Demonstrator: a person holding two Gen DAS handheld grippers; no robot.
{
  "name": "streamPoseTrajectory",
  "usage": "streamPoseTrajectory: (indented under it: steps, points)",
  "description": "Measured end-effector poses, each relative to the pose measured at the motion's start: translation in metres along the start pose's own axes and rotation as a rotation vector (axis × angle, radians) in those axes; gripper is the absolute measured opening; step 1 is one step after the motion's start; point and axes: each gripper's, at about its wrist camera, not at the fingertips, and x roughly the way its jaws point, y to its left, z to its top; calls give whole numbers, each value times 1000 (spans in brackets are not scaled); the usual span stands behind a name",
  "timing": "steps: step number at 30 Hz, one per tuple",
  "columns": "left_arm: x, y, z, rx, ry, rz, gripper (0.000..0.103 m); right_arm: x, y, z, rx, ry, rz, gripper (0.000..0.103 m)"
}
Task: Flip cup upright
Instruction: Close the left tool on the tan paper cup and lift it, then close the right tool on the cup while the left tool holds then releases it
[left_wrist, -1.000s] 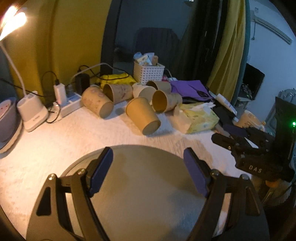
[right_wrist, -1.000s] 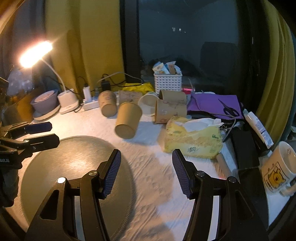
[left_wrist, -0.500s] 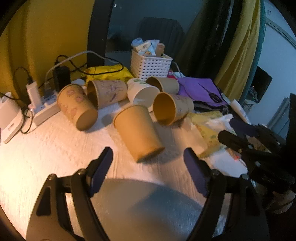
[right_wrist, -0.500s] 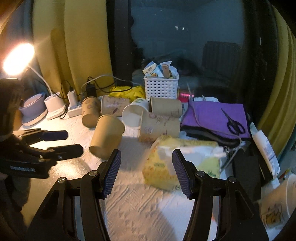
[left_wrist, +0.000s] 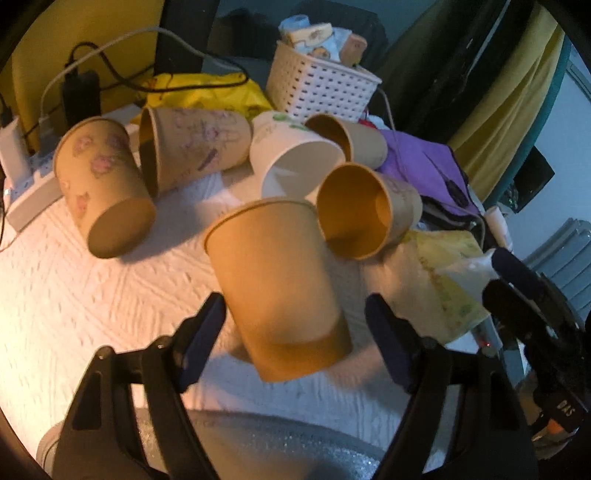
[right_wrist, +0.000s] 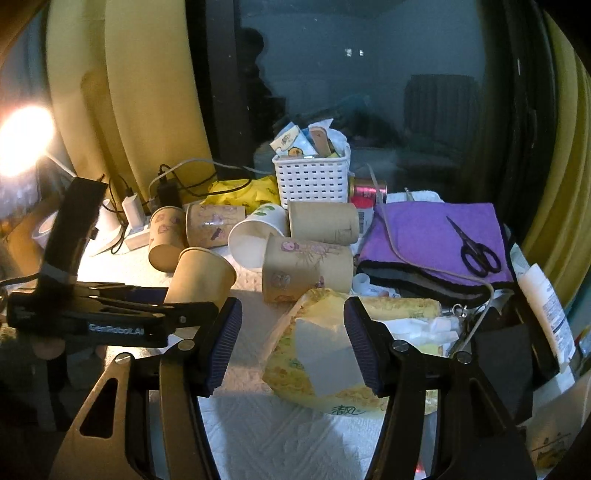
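Note:
A plain brown paper cup (left_wrist: 277, 284) lies on its side on the white cloth, base towards me. My left gripper (left_wrist: 295, 332) is open, its fingers on either side of the cup's base end and apart from it. In the right wrist view the same cup (right_wrist: 201, 275) lies behind the left gripper's fingers (right_wrist: 147, 310). My right gripper (right_wrist: 291, 350) is open and empty, above a yellow tissue pack (right_wrist: 332, 362). Several more paper cups lie on their sides behind, among them a patterned one (left_wrist: 103, 188) and a white one (left_wrist: 295, 162).
A white basket (left_wrist: 317, 88) stands at the back. A power strip with chargers (left_wrist: 26, 177) is at the left. A purple cloth with scissors (right_wrist: 476, 251) lies at the right. A round grey mat (left_wrist: 258, 446) lies at the near edge. A lamp (right_wrist: 22, 140) shines at far left.
My left gripper has moved forward to the plain brown cup, which now lies between its open fingers. My right gripper has moved forward over the tissue pack.

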Motion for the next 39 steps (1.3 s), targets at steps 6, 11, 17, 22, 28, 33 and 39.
streamPoseTrajectory:
  steps: [6,11,17,22,28,33,39]
  points:
    - [0,2,-4,15,-2,-16,63,0,-2,-1,14,8,4,61]
    - [-21,-2,-16,36,-22,-40,63,-12,4,-3,24,5,8,61]
    - [-65,-12,-34,82,-84,-54,63,-41,24,-4,15,-20,9,61]
    - [-105,-21,-56,128,-150,-68,63,-72,47,-6,8,-42,16,61]
    - [-146,-24,-91,182,-228,-76,63,-104,74,-15,8,-57,36,61]
    - [-171,-20,-132,231,-285,-47,63,-124,99,-31,20,-44,66,61]
    - [-189,-12,-175,273,-336,-22,63,-141,125,-53,50,-16,128,61]
